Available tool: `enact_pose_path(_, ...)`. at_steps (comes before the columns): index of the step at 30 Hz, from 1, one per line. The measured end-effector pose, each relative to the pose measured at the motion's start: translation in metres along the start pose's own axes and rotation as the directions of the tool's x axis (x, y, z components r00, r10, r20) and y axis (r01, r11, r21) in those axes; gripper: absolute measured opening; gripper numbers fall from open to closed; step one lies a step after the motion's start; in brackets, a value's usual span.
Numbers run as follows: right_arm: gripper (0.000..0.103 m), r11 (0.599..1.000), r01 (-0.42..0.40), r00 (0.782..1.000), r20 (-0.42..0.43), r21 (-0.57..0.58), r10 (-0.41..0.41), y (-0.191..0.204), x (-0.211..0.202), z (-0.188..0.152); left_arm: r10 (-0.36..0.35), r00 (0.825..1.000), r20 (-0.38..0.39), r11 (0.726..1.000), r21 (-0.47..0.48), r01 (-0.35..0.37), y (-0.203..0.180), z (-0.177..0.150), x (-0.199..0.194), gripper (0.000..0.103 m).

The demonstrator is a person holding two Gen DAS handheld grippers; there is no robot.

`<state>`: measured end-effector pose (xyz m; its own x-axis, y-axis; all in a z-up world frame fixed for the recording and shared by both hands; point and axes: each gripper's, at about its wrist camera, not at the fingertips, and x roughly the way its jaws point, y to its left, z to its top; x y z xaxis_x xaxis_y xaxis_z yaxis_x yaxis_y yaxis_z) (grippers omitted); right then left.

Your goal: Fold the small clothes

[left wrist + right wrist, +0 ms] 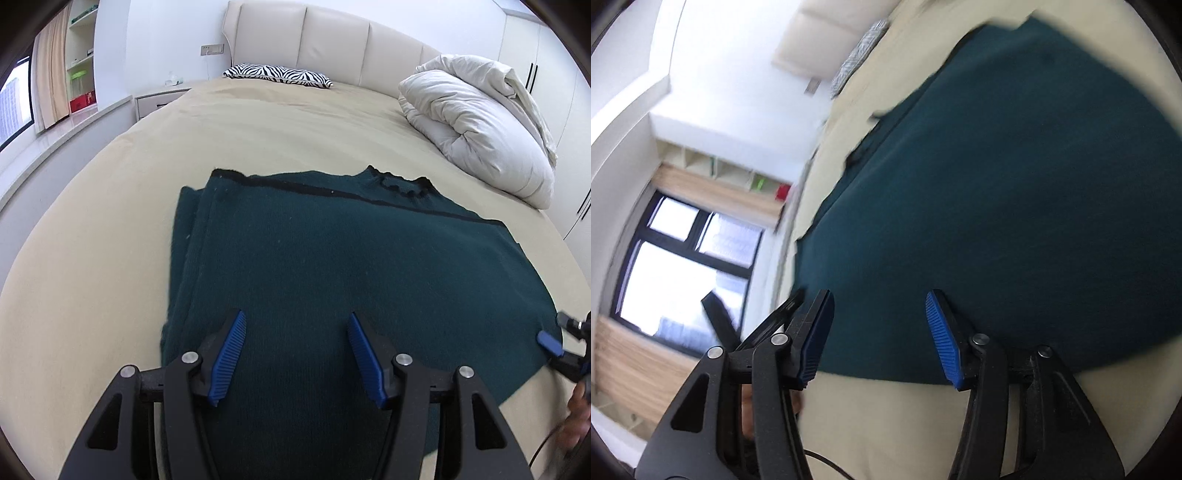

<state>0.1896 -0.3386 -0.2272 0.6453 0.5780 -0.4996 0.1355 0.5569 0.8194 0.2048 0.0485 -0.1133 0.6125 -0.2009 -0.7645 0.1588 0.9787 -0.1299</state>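
A dark teal sweater [332, 258] lies flat on the beige bed [258, 129], collar toward the headboard and its left side folded inward. My left gripper [296, 315] hovers open over the sweater's lower part, with nothing between its blue pads. At the sweater's lower right edge is my right gripper [557, 332], a hand [576, 417] behind it. The right wrist view is rolled and blurred. There the right gripper [879, 299] stands open at the sweater's [997, 184] near edge, not pinching the cloth.
A bunched white duvet [480, 122] fills the bed's far right. A zebra-print pillow [277, 75] lies by the padded headboard [332, 40]. A nightstand [159, 101] and window ledge [55, 136] stand left, a wardrobe [535, 55] right.
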Motion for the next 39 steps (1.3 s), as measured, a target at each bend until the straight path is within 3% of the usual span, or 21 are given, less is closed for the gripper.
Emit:
enact_pose_path(5, 0.054, 0.992, 0.086, 0.969, 0.223, 0.09, -0.104, -0.036, -0.089, 0.022, 0.03, 0.999, 0.018, 0.999, -0.013, -0.03, 0.012, -0.011, -0.015, 0.054)
enact_pose_path(7, 0.068, 0.987, 0.126, 0.951, 0.271, 0.094, -0.148, -0.039, -0.12, 0.028, 0.031, 0.999, 0.026, 0.998, -0.052, -0.03, 0.017, -0.011, -0.023, 0.053)
enact_pose_path(8, 0.068, 0.987, 0.133, 0.947, 0.282, 0.088, -0.153, -0.04, -0.126, 0.032, 0.02, 0.999, 0.034, 0.998, -0.065, -0.018, 0.017, -0.01, -0.027, 0.053)
enact_pose_path(11, 0.068, 0.987, 0.137, 0.955, 0.254, 0.078, -0.153, -0.043, -0.127, 0.041, -0.018, 0.999, 0.036, 0.999, -0.049, 0.019, 0.005, -0.005, -0.029, 0.054)
enact_pose_path(16, 0.068, 0.984, 0.136, 0.983, 0.104, 0.113, -0.148, -0.047, -0.076, 0.052, -0.056, 0.998, 0.0, 0.998, -0.024, 0.056, -0.014, -0.004, -0.012, 0.054)
enact_pose_path(23, 0.068, 0.978, 0.129, 0.99, 0.029, 0.166, -0.136, -0.043, -0.039, 0.076, -0.106, 0.993, -0.044, 0.991, -0.091, 0.101, -0.003, -0.006, 0.001, 0.054)
enact_pose_path(28, 0.051, 0.984, 0.108, 0.993, -0.069, 0.144, -0.098, -0.029, -0.016, 0.084, -0.133, 0.989, -0.061, 0.987, -0.105, 0.126, 0.001, -0.006, 0.006, 0.054)
enact_pose_path(32, 0.05, 0.985, 0.127, 0.989, -0.088, 0.12, -0.117, -0.02, 0.001, 0.078, -0.147, 0.987, -0.064, 0.985, -0.102, 0.14, 0.003, -0.007, 0.006, 0.054)
enact_pose_path(35, 0.03, 0.974, 0.132, 0.989, -0.086, 0.183, -0.117, -0.031, 0.0, 0.077, -0.154, 0.986, -0.063, 0.984, -0.105, 0.147, 0.004, -0.007, 0.007, 0.054)
enact_pose_path(36, 0.018, 0.971, 0.143, 0.988, -0.09, 0.19, -0.128, -0.034, 0.001, 0.077, -0.158, 0.986, -0.062, 0.983, -0.109, 0.151, 0.005, -0.007, 0.007, 0.054)
enact_pose_path(39, 0.014, 0.97, 0.164, 0.986, -0.074, 0.18, -0.152, -0.031, 0.004, 0.075, -0.177, 0.983, -0.055, 0.978, -0.127, 0.169, 0.011, -0.008, 0.006, 0.054)
